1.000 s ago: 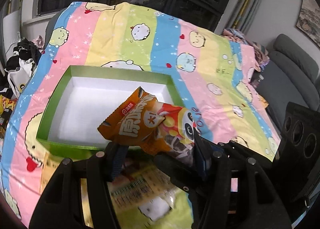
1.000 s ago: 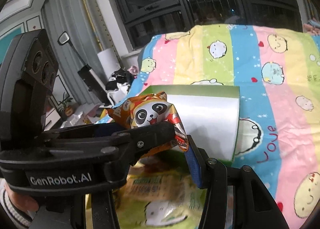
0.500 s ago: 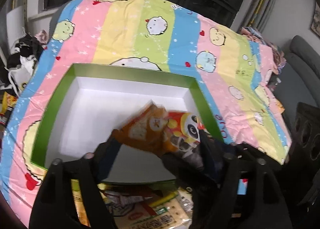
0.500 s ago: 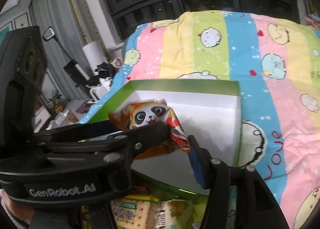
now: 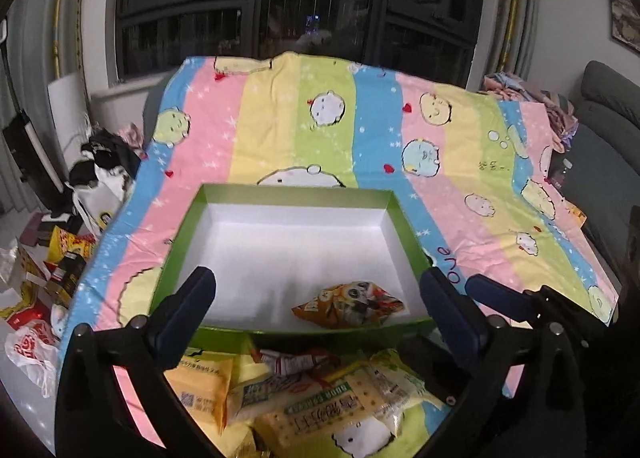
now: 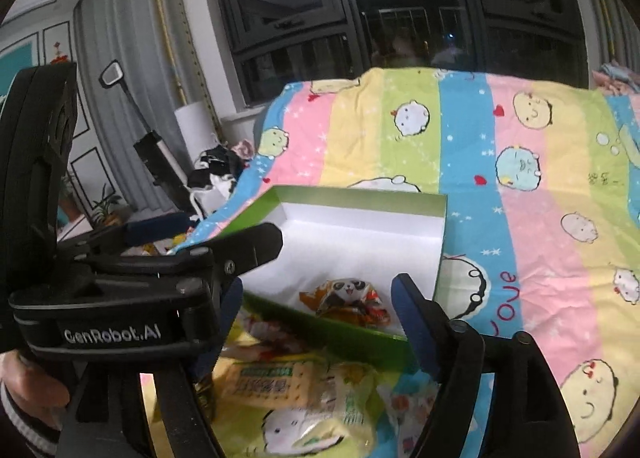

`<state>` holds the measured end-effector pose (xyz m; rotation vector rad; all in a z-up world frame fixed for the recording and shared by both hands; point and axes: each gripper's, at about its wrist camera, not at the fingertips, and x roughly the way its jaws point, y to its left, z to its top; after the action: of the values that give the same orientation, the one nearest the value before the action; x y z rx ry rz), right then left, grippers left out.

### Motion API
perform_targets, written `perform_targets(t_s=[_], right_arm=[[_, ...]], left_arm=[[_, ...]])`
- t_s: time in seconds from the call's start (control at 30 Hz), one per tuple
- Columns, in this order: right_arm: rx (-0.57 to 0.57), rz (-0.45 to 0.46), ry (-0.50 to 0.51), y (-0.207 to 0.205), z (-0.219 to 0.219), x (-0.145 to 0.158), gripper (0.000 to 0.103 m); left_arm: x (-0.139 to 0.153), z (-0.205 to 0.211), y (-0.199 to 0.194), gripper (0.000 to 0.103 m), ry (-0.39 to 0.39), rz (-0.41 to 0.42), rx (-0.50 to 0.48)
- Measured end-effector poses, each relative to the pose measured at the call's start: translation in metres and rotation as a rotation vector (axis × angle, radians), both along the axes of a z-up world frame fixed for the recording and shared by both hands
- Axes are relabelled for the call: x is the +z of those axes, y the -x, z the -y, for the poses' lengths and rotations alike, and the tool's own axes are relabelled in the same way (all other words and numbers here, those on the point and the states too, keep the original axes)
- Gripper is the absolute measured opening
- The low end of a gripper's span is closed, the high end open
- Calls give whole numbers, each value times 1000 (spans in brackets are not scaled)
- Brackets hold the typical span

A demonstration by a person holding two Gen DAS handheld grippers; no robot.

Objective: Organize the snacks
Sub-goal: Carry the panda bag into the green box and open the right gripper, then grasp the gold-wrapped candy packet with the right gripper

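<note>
Left wrist view first: the left tongs are standing wide apart with nothing between them, having just been opening. The panda snack bag is lying loose inside the green box, down at about 5 o'clock on the white floor, close to the near wall. The box is sitting on the striped blanket. Below the near wall, at 6 o'clock, a pile of cracker packs is waiting on the blanket.

Right wrist view: the right tongs are also parted and have just been opening too, nothing clamped. The panda bag is showing between the two fingers but clearly resting in the box, not touched. The left gripper body is filling the 9 o'clock side, with a hand at 8 o'clock. More cracker packs are lying at 6 o'clock.

Handling-wise I'm guessing these are all light, puffy foil or plastic pouches, slippery and crinkly, with crumbly stuff inside. So I'd be pinching the flat sealed edge or a corner rather than squeezing the middle. The long cracker pack looks stiffer, so gripping across its narrow width should be working fine.
</note>
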<state>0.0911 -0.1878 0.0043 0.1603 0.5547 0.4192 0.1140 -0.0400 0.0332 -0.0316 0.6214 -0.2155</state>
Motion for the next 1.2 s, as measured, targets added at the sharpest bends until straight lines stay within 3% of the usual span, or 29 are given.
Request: perform_targets(t_s=[0.23,0.4,0.5,0.77,1.03,1.1,1.2], right_arm=[[26,10,8,37,-3,10,78],[39,-20,1,59,-5,6,79],[39,-49,4,70,-6,-2,79],[61,-167,20,88,-12,-37,79],[145,-272,-19,91,-34,-71,79],[180,-290,-23,89,-47,-79,79],[218,-298,-24,84,-63,-86,79]], left_arm=[[18,2,39,102,-17,43,-1],[12,-8,58,102,14,2,1],[-1,-26,67,102,74,-61,11],[-51,-94,85,102,210,-221,149],[-102,-106,97,101,307,-344,93],[-108,-106,97,99,352,-362,66],[-110,-104,94,94,346,-370,46]])
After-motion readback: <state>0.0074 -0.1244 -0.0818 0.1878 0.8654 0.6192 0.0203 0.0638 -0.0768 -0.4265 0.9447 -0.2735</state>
